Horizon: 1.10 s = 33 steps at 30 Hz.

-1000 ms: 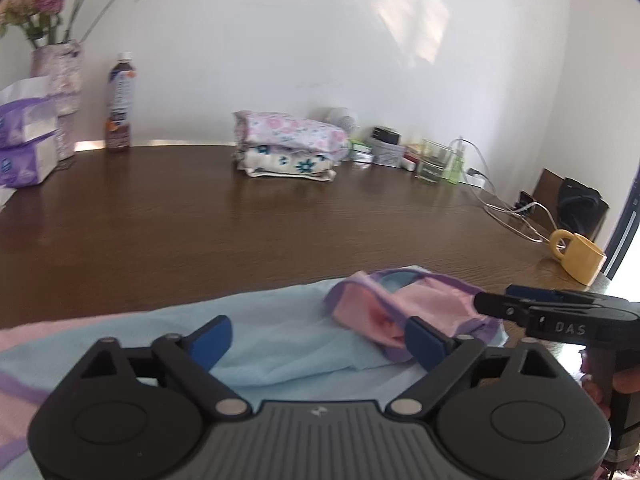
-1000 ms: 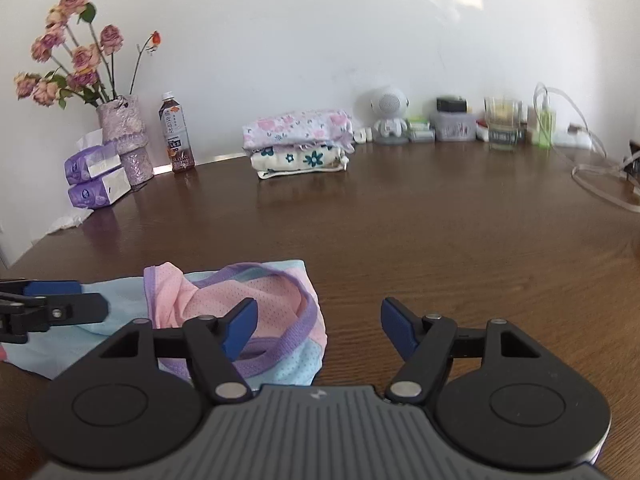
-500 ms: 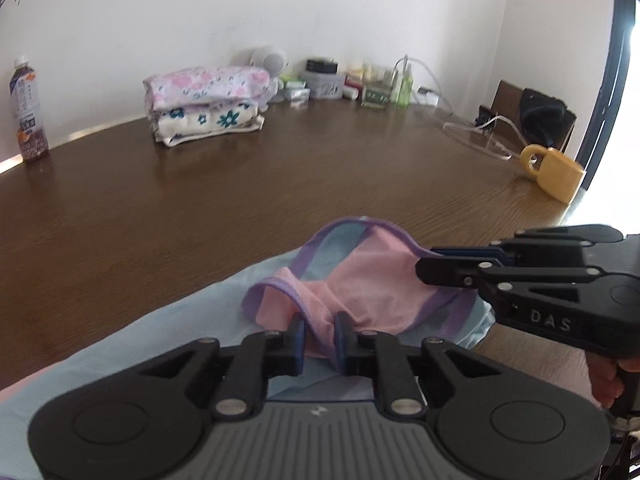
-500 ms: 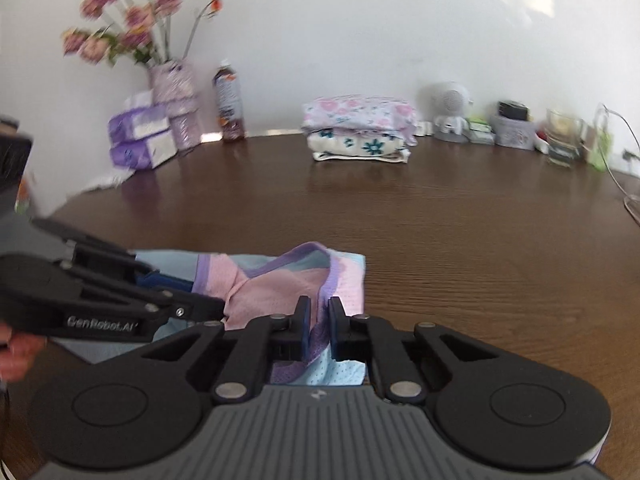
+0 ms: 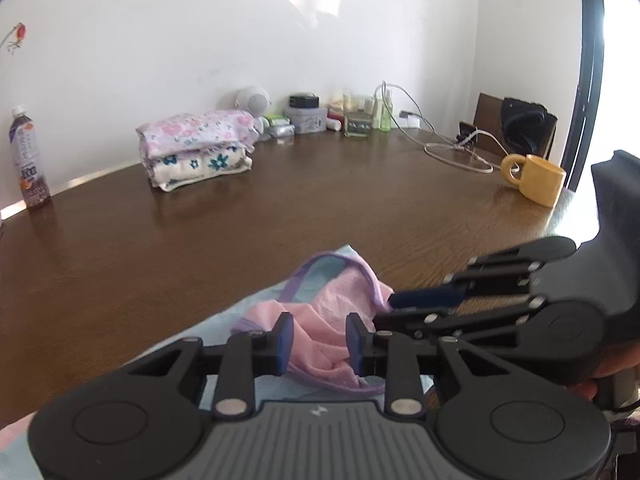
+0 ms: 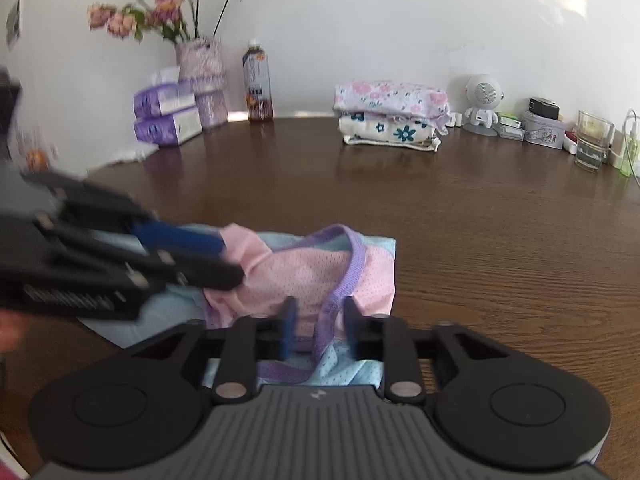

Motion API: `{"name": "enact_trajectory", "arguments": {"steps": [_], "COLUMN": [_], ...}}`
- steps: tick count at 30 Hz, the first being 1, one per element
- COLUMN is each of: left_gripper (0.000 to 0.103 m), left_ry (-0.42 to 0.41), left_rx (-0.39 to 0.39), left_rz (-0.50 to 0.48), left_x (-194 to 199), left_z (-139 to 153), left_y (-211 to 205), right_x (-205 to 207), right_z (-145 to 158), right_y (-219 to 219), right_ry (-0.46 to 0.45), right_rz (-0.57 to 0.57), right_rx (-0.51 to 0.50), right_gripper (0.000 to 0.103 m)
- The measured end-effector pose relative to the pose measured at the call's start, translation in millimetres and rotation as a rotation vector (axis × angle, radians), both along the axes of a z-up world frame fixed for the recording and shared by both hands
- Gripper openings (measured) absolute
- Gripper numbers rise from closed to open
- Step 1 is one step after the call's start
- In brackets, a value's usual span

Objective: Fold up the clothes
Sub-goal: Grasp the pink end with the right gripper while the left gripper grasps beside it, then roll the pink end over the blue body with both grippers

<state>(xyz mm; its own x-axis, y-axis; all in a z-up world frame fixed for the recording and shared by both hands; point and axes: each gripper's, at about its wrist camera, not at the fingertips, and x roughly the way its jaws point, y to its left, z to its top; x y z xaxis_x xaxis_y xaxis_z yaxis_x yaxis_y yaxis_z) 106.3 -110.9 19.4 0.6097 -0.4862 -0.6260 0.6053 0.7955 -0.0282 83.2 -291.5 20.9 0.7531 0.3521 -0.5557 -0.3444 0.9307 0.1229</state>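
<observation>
A pink and light-blue mesh garment (image 5: 340, 292) with purple trim lies bunched on the brown table (image 5: 240, 240), its collar end folded over. My left gripper (image 5: 318, 338) stands open, and pink cloth lies loose between its blue pads. The right gripper (image 5: 390, 310) comes in from the right at the same bunch. In the right wrist view the garment (image 6: 312, 264) lies just ahead, and my right gripper (image 6: 318, 328) is open with the purple trim running between its fingers. The left gripper (image 6: 232, 262) is blurred there, at the cloth's left side.
A stack of folded floral clothes (image 5: 196, 148) sits at the back near the wall. A yellow mug (image 5: 536, 178) and a cable (image 5: 452, 152) are at the right edge. A bottle (image 6: 258, 88), a flower vase (image 6: 200, 76), tissue packs (image 6: 168, 120) and a glass (image 6: 592, 144) line the back.
Both grippers went from open a second ago to shut on the pink cloth half a second ago; now both are open and the bunched cloth rests on the table.
</observation>
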Motion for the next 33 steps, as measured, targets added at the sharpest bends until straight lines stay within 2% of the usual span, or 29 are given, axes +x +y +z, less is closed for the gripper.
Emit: {"name": "enact_trajectory", "arguments": {"steps": [1, 5, 9, 12, 16, 21, 26, 28, 30, 33], "left_gripper": [0.020, 0.021, 0.022, 0.026, 0.028, 0.029, 0.029, 0.029, 0.030, 0.030], "left_ry": [0.014, 0.035, 0.016, -0.031, -0.059, -0.095, -0.100, -0.101, -0.093, -0.080], "left_rx": [0.014, 0.048, 0.058, 0.084, 0.125, 0.203, 0.242, 0.235, 0.225, 0.219], "left_rz": [-0.005, -0.032, -0.055, -0.084, -0.133, -0.187, -0.210, -0.215, -0.215, -0.204], "left_x": [2.0, 4.6, 1.2, -7.7, -13.8, -14.6, -11.4, -12.0, -12.1, -11.7], "left_z": [-4.1, -12.3, -10.1, -3.6, 3.9, 10.3, 11.9, 11.8, 10.1, 6.8], "left_y": [-1.8, -1.4, 0.2, -0.9, -3.7, -8.9, -13.2, -12.3, -10.2, -5.3], "right_x": [-1.9, -0.4, 10.8, 17.8, 31.5, 48.6, 60.9, 60.3, 58.5, 55.6], "right_z": [3.9, 12.2, 7.9, 6.0, 3.4, 4.3, -0.8, -2.2, -2.5, -2.1], "right_y": [-5.3, -30.2, -44.3, -42.4, -31.3, -23.6, -16.9, -12.9, -10.6, -8.3], "right_ry": [-0.001, 0.038, 0.091, 0.103, 0.130, 0.189, 0.260, 0.252, 0.249, 0.256], "right_rz": [-0.002, -0.012, -0.025, 0.010, 0.076, 0.149, 0.157, 0.152, 0.143, 0.145], "right_rx": [0.023, 0.060, 0.005, -0.060, -0.137, -0.149, -0.174, -0.195, -0.199, -0.179], "right_gripper": [0.051, 0.051, 0.051, 0.045, 0.045, 0.045, 0.042, 0.042, 0.037, 0.014]}}
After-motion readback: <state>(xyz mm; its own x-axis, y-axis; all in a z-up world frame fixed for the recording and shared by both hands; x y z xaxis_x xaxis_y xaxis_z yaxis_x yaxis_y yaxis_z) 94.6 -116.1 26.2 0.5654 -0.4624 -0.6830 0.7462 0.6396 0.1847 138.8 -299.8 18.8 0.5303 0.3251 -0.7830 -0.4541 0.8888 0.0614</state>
